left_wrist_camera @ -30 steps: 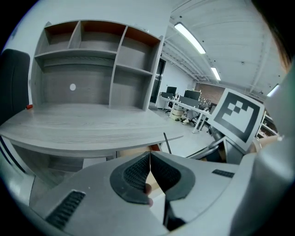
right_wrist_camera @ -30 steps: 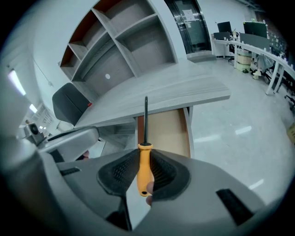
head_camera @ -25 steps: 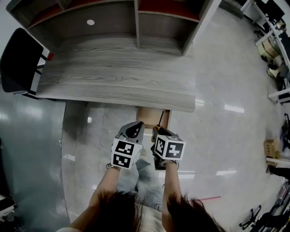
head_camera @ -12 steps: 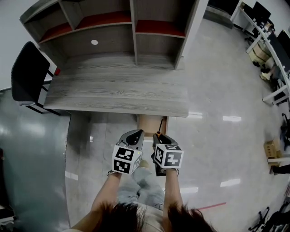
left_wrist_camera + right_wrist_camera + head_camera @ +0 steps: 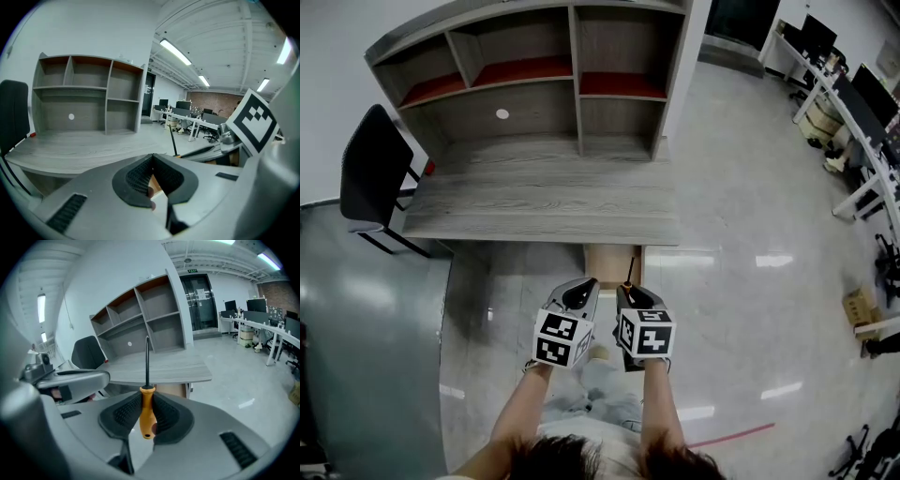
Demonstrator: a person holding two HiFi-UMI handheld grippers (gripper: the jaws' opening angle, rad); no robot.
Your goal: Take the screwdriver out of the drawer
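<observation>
- The orange-handled screwdriver with a thin black shaft [image 5: 146, 412] is out of the drawer and held in my right gripper [image 5: 146, 405]. The ribbed black pads are pressed on the handle from both sides, and the shaft points away toward 12 o'clock.
- In the head view the shaft [image 5: 630, 270] sticks out ahead of the right gripper [image 5: 630, 292], and its tip overlaps the right edge of the drawer.
- My left gripper [image 5: 151, 164] is just beside the right one, at its 9 o'clock. Its jaws are pressed together at the tips with nothing between them.
- The pale wooden drawer [image 5: 605, 258] lies at 12 o'clock from both grippers, pulled out from under the front edge of the bench.
- The grey wood-grain bench [image 5: 534, 202] runs across the head view beyond the drawer. A grey open shelf unit with red-brown shelf tops [image 5: 534, 70] stands on its far side.
- A black chair [image 5: 367, 169] stands at the bench's 9 o'clock end.
- Glossy grey floor [image 5: 750, 244] spreads out to 3 o'clock, and white office desks with monitors [image 5: 848, 103] are at about 2 o'clock, well apart from the bench.
</observation>
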